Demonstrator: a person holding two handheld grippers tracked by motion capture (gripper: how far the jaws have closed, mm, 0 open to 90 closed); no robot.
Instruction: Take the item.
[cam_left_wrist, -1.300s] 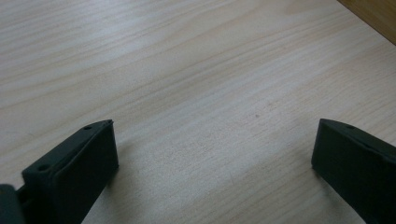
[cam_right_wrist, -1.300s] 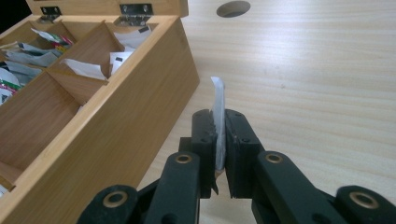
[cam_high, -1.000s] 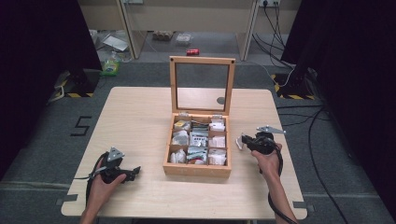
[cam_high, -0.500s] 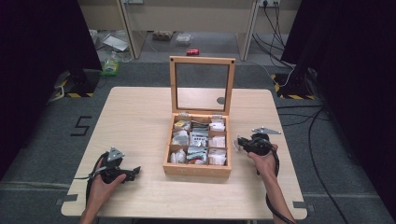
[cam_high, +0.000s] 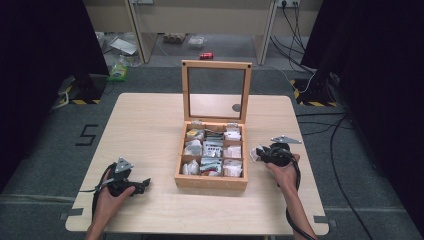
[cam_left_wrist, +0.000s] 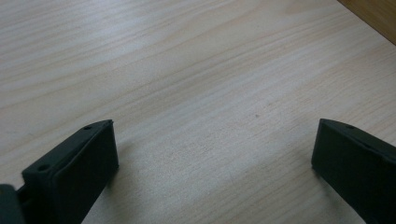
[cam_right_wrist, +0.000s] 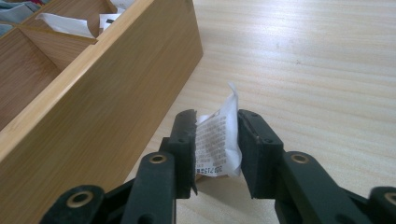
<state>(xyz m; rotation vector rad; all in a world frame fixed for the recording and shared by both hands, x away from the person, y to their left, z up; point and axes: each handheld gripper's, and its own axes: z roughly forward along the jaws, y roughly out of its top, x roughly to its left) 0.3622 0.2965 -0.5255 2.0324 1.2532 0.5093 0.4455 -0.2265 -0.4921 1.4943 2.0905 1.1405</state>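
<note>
1. High view: wooden box (cam_high: 210, 182) at the middle of the table (cam_high: 150, 125), with its glass-paned lid (cam_high: 216, 65) stood upright at the far edge. Compartments packed with small sachets, mostly white.
2. Right gripper (cam_high: 260, 154), held in the right hand (cam_high: 285, 172), just to the right of the box and level with its nearer compartments. Pointed left toward the box wall.
3. Right gripper view: right gripper (cam_right_wrist: 217, 119) with the jaws a little apart, having just been opening. White printed sachet (cam_right_wrist: 215, 144) standing on edge between them (small dark print on its face, too fine to read).
   - Left pad against the sachet's face, right pad at its other edge, no plain squeeze to be seen.
   - Sachet outside the box, just beside the right side wall (cam_right_wrist: 93, 107), low over the tabletop. Cannot tell whether the lower edge touches the wood.
4. Same sachet in the high view, as a small white scrap (cam_high: 254, 149) at the jaw tips.
5. Left gripper (cam_high: 142, 184), held in the left hand (cam_high: 107, 197), at the near left of the table, well apart from the box.
6. Left gripper view: left gripper (cam_left_wrist: 210, 154) with the jaws spread wide, bare wood grain between them, gripping nothing.
</note>
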